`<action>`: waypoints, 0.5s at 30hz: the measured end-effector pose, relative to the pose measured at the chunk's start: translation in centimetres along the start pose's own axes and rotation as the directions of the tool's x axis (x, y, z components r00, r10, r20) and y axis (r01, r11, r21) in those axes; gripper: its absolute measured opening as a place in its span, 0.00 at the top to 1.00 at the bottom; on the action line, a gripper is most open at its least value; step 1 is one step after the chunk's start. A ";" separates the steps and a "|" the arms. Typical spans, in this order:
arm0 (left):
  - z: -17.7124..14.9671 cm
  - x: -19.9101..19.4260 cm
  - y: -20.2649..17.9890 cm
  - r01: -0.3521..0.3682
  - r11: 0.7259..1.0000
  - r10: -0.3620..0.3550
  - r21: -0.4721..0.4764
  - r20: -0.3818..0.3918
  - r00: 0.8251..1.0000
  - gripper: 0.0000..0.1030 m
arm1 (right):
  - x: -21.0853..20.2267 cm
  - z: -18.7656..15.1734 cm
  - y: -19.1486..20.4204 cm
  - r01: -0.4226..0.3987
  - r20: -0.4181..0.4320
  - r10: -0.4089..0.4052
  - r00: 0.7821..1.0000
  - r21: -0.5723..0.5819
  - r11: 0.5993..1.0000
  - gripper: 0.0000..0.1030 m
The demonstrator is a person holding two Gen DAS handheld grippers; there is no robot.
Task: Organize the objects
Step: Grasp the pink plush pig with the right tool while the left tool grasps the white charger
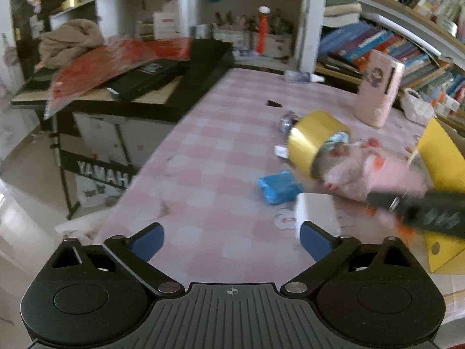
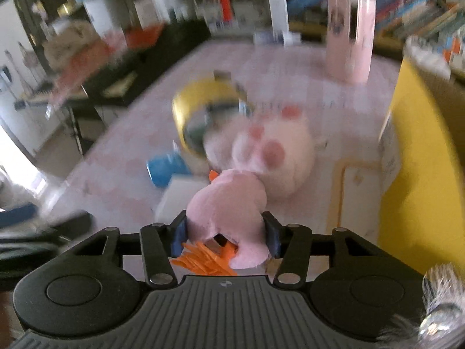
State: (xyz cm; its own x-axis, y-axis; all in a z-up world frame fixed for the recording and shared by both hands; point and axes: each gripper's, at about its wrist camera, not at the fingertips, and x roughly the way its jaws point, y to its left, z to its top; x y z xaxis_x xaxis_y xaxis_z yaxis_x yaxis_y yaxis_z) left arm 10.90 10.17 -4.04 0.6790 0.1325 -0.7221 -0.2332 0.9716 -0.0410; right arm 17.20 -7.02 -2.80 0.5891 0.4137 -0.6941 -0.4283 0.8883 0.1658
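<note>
Between the jaws of the right gripper [image 2: 225,234] sits a pink plush toy [image 2: 261,157], pinched at its near end, its long axis running straight ahead toward a gold tape roll [image 2: 203,107]. Left gripper [image 1: 231,241] hovers wide open and empty over the pink checked surface [image 1: 203,160], farther away.
</note>
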 end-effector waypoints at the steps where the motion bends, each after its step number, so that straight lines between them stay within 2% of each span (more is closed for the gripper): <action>1: 0.1 0.4 -0.5 0.017 1.000 -0.017 0.009 -0.010 1.000 0.07 | -0.9 0.3 -0.1 0.010 0.044 -0.010 0.999 -0.017 1.000 0.52; 3: 0.4 1.2 -1.5 0.053 0.998 -0.052 0.029 -0.025 0.998 0.10 | -2.5 0.8 -0.5 0.035 0.119 -0.031 0.992 -0.033 0.999 0.52; 6: 0.8 2.7 -3.4 0.114 0.991 -0.111 0.075 -0.047 0.993 0.21 | -4.0 1.1 -1.4 0.065 0.179 -0.060 0.982 -0.019 0.998 0.52; 7: 1.0 3.2 -4.2 0.127 0.987 -0.122 0.095 -0.057 0.991 0.27 | -4.3 1.1 -1.6 0.068 0.192 -0.063 0.979 -0.018 0.998 0.52; 10: 1.3 4.7 -6.3 0.145 0.976 -0.132 0.162 -0.088 0.987 0.40 | -5.2 1.3 -2.2 0.058 0.229 -0.047 0.972 -0.042 0.997 0.52; 13: 1.4 6.0 -7.4 0.137 0.973 -0.120 0.188 -0.099 0.988 0.42 | -6.2 1.0 -2.5 0.072 0.261 -0.052 0.964 -0.067 0.995 0.52; 15: 1.3 6.7 -7.5 0.133 0.975 -0.113 0.180 -0.116 0.987 0.50 | -6.6 0.9 -2.6 0.079 0.274 -0.057 0.960 -0.073 0.994 0.52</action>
State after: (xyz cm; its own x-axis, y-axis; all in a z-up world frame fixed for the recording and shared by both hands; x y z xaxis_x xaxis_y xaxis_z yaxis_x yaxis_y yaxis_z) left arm 18.09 4.01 -7.71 0.6155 -0.0023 -0.7881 -0.0112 0.9999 -0.0117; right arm 15.06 -11.85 1.99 0.7774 0.4016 -0.4842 -0.4291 0.9014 0.0586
